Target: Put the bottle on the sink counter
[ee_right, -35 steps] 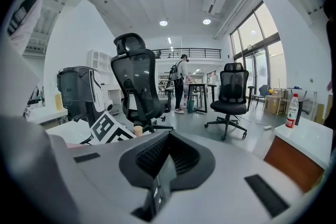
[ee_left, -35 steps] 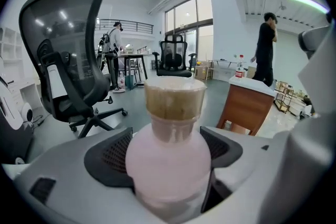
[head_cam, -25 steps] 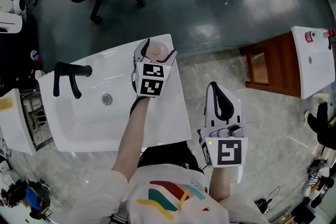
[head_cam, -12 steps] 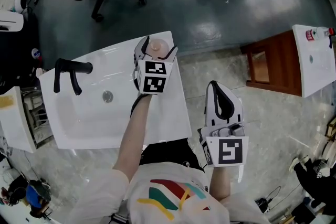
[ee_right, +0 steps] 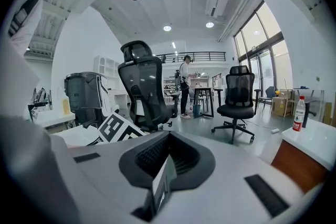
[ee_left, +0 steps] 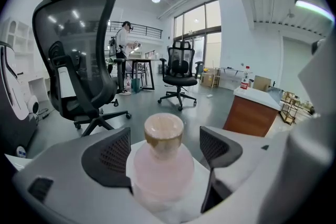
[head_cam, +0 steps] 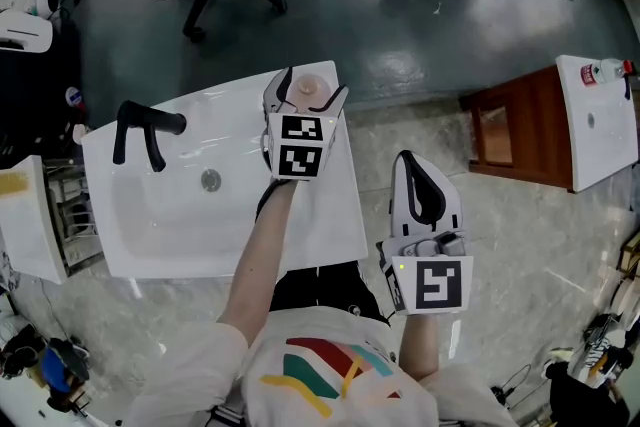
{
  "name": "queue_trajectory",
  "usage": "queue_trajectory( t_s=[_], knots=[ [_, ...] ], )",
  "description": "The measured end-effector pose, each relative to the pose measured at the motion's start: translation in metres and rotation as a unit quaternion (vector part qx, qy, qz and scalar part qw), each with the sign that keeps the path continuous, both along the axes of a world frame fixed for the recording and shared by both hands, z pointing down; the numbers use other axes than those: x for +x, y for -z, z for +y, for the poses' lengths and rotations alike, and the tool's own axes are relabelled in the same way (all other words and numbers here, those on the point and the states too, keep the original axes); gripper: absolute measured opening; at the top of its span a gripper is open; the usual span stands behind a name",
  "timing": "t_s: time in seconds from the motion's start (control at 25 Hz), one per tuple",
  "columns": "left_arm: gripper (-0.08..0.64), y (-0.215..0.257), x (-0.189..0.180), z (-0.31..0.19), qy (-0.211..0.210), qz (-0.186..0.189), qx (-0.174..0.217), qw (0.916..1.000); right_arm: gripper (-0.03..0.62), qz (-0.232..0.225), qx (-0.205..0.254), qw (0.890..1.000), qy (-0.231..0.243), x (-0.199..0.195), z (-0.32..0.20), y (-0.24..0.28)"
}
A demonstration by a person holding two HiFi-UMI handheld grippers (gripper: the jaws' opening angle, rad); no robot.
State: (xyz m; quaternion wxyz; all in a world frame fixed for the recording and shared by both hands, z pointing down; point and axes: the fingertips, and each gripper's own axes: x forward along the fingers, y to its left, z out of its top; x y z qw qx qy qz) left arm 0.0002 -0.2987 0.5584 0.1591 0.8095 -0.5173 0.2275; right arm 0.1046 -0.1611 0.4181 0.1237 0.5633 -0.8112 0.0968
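Though the left hand-held gripper (head_cam: 310,91) stands released around the pale pink round-bodied bottle (ee_left: 160,165) at upper centre, it looks light, smooth, slippery, best pinched mid-body.

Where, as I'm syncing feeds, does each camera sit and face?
Head view: on the head, steeply down at sink counter; left forearm, shirt show.
Left gripper view: on left hand-held gripper, along open jaws at bottle.
Right gripper view: on right hand-held gripper, over shut jaws toward office chair; shirt at left.
Shared: bottle, head and left gripper views.
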Motion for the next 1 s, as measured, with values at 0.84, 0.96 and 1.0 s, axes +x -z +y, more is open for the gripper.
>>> queue_trajectory(
  t_s=[0.84,0.96,1.0],
  knots=[
    [0.209,0.246,-0.051,0.069,-0.006,0.009,0.197,0.9804,0.012,-0.004,0.137,0.989,0.060,-0.066,0.003,0.126],
    [0.065,0.275,-0.078,0.097,0.041,-0.004,0.234,0.9714,0.012,-0.020,0.154,0.984,0.087,-0.091,0.004,0.144],
    [0.032,0.281,-0.088,0.107,0.058,-0.004,0.241,0.9687,0.012,-0.025,0.158,0.982,0.097,-0.101,0.006,0.148]
  ],
)
